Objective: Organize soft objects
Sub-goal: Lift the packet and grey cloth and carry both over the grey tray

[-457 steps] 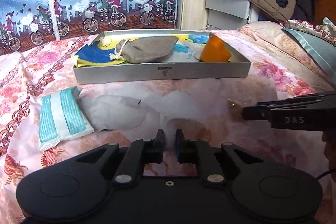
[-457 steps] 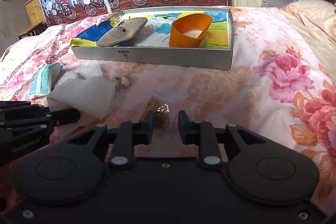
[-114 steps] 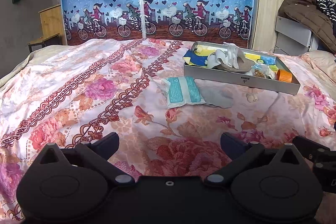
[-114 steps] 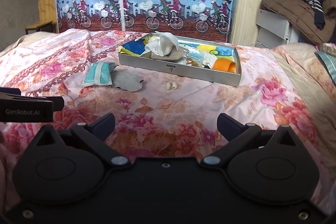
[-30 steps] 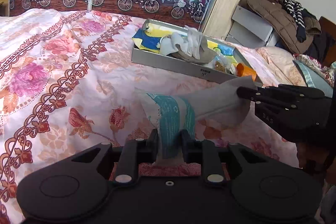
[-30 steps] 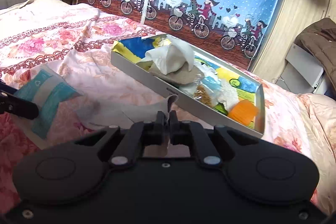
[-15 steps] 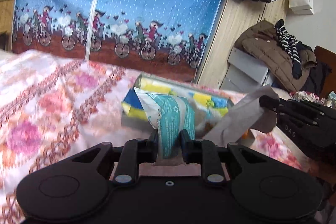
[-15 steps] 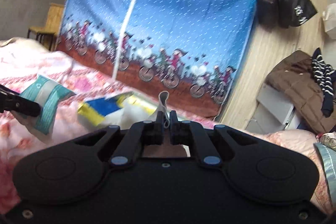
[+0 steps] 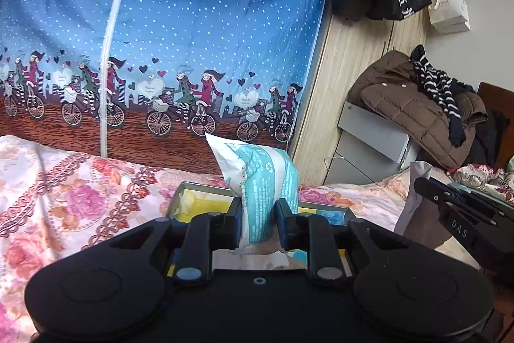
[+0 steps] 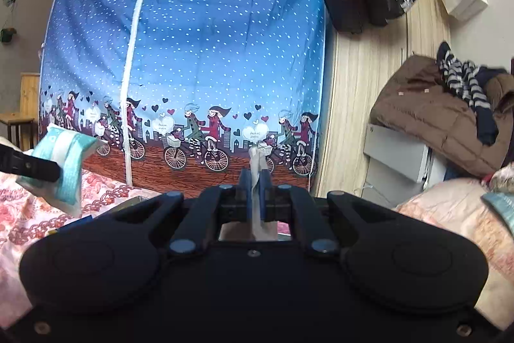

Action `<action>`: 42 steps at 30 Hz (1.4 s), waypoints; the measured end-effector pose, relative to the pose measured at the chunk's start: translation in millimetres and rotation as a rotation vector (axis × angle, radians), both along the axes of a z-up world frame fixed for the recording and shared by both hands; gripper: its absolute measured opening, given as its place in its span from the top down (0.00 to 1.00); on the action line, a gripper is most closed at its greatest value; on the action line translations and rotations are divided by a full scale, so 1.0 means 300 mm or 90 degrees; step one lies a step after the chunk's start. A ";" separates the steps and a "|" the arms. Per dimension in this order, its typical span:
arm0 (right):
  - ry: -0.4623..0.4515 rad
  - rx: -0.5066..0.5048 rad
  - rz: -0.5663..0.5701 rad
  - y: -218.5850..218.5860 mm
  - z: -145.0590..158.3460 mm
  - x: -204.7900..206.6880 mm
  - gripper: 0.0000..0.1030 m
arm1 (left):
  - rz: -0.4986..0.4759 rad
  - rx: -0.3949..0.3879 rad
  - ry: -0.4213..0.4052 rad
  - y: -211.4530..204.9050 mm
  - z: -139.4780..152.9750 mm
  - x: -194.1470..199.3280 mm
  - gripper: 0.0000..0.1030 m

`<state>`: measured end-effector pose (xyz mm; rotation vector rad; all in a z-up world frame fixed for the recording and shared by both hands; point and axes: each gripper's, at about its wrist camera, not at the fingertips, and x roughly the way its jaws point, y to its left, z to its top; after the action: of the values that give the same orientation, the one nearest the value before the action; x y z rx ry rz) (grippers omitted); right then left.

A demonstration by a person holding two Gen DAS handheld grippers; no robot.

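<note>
Teal-and-white tissue pack (image 9: 266, 182) clamped upright between left gripper (image 9: 259, 222) fingers, raised above the tray (image 9: 205, 198), grey cloth (image 9: 414, 198) pinched flat in closed right gripper (image 10: 255, 182), seen at three o'clock, both grippers aimed near level.

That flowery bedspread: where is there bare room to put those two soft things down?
The floral bedspread lies bare left of the grey metal tray, up to the blue bicycle-print curtain. The tray's visible corner already holds yellow items. The far right is crowded: a brown padded jacket heaped over a grey cabinet.
</note>
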<state>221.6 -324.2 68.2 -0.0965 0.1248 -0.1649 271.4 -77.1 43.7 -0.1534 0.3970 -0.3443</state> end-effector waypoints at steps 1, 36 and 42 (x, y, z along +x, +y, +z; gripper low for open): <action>-0.001 0.015 0.001 -0.018 -0.024 0.024 0.99 | -0.002 0.004 0.001 -0.018 -0.011 0.029 0.78; 0.176 0.194 0.061 -0.284 -0.390 0.230 0.97 | 0.013 0.070 0.098 -0.377 -0.313 0.472 0.73; 0.188 0.187 0.050 -0.262 -0.394 0.247 0.97 | 0.026 0.079 0.098 -0.407 -0.309 0.497 0.73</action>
<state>295.5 -402.8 -49.9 0.1676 0.4375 -0.0517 420.6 -199.2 -48.9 -0.0665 0.5658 -0.2668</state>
